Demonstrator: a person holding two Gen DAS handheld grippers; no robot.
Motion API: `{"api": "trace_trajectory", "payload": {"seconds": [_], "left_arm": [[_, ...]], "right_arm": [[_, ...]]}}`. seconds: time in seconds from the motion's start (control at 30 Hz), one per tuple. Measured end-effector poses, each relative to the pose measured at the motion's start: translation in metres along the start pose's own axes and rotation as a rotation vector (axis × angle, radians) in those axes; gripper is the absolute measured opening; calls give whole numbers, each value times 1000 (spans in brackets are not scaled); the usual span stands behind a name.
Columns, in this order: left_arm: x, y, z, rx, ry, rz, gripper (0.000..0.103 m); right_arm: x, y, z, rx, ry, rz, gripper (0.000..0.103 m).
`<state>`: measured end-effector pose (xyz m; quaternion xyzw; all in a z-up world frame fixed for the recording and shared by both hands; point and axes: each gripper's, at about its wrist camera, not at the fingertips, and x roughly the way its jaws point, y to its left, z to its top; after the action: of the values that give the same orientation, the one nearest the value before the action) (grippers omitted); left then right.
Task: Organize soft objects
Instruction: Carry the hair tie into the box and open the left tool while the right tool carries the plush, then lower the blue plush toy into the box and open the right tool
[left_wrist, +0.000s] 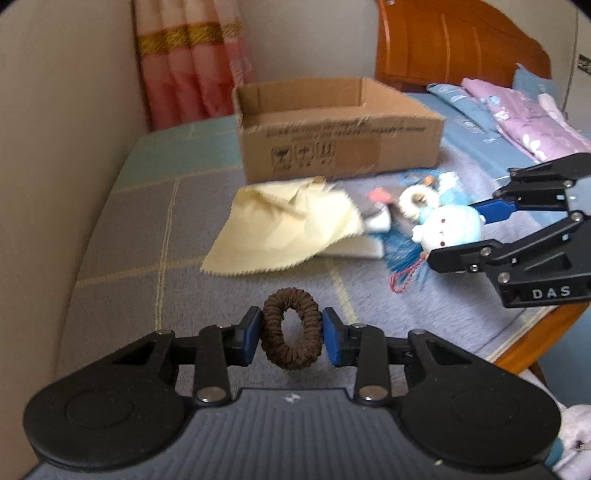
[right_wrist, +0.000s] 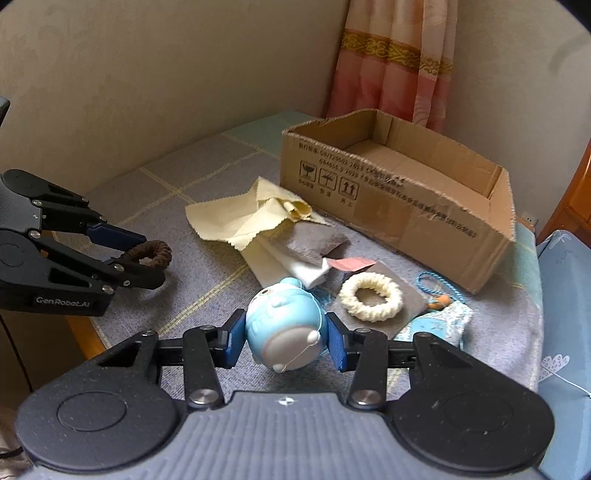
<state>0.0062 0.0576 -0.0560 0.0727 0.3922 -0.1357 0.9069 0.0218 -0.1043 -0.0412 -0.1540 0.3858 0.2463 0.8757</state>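
My left gripper (left_wrist: 291, 334) is shut on a brown hair scrunchie (left_wrist: 291, 328), held upright above the grey bed cover; the right wrist view shows the same scrunchie (right_wrist: 151, 254) between the left gripper (right_wrist: 146, 260) fingers at the left. My right gripper (right_wrist: 283, 338) is shut on a blue and white plush toy (right_wrist: 282, 326), its blue pads pressing both sides. In the left wrist view the plush toy (left_wrist: 448, 230) sits between the right gripper (left_wrist: 458, 236) fingers. An open cardboard box (left_wrist: 340, 129) (right_wrist: 402, 195) stands beyond, with nothing visible inside.
On the bed lie a pale yellow cloth (right_wrist: 251, 214) (left_wrist: 284, 229), a grey cloth (right_wrist: 314, 242), a cream scrunchie (right_wrist: 371, 297) (left_wrist: 417, 201), a blue cord (right_wrist: 432, 286) and a light blue pouch (right_wrist: 439, 325). Pillows (left_wrist: 517, 110), a wooden headboard (left_wrist: 450, 44) and a pink curtain (right_wrist: 395, 66) border the bed.
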Motion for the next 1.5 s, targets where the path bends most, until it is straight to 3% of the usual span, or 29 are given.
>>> {"api": "trace_trajectory", "payload": {"seconds": [0.23, 0.5, 0.7, 1.0, 1.1, 1.13, 1.17, 1.33, 1.5], "left_arm": [[-23, -4, 37, 37, -79, -34, 34], [-12, -6, 105, 86, -157, -33, 34], [20, -7, 171, 130, -176, -21, 34], [103, 4, 243, 104, -109, 37, 36], [126, 7, 257, 85, -100, 44, 55], [132, 9, 259, 73, -96, 45, 76], [136, 11, 260, 58, -99, 58, 90], [126, 18, 247, 3, -106, 46, 93], [86, 20, 217, -3, -135, 72, 101]], "right_arm": [[-26, -14, 10, -2, -61, -19, 50], [-48, -49, 40, 11, -147, -45, 50], [-52, -80, 63, 26, -203, -85, 50], [-40, -118, 85, 51, -229, -132, 50], [-35, -126, 88, 55, -224, -140, 50], [-34, -129, 89, 55, -222, -148, 50], [-32, -130, 90, 58, -221, -154, 50], [-25, -138, 93, 78, -212, -159, 50], [-18, -140, 98, 85, -196, -163, 50]]}}
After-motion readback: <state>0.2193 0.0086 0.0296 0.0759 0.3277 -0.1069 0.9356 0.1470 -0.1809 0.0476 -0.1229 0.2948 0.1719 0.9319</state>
